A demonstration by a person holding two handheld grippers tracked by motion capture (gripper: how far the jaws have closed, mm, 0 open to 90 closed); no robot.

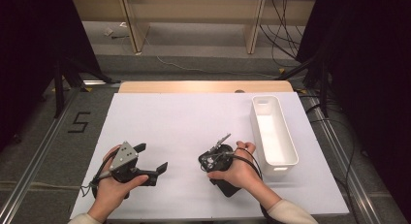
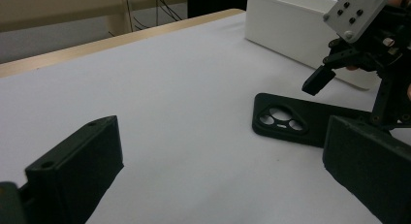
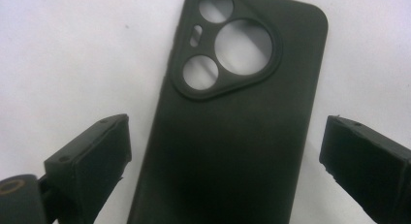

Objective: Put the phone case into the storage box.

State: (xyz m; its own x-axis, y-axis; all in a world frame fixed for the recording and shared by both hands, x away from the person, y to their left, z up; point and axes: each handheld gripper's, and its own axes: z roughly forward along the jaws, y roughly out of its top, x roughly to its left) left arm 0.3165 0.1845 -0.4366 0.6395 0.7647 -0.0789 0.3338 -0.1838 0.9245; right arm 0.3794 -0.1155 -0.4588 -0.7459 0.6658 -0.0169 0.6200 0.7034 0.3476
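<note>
surface: white table is carrying two things | black phone case is lying flat | white bin is standing at right edge

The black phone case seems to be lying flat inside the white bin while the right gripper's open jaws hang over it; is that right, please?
Not quite: the black phone case lies flat on the white table sheet, beside the white bin, not inside it, as the left gripper view shows. The right gripper does hang over it, jaws open.

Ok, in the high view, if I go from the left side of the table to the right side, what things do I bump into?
left gripper → right gripper, held over the black phone case → white bin.
</note>
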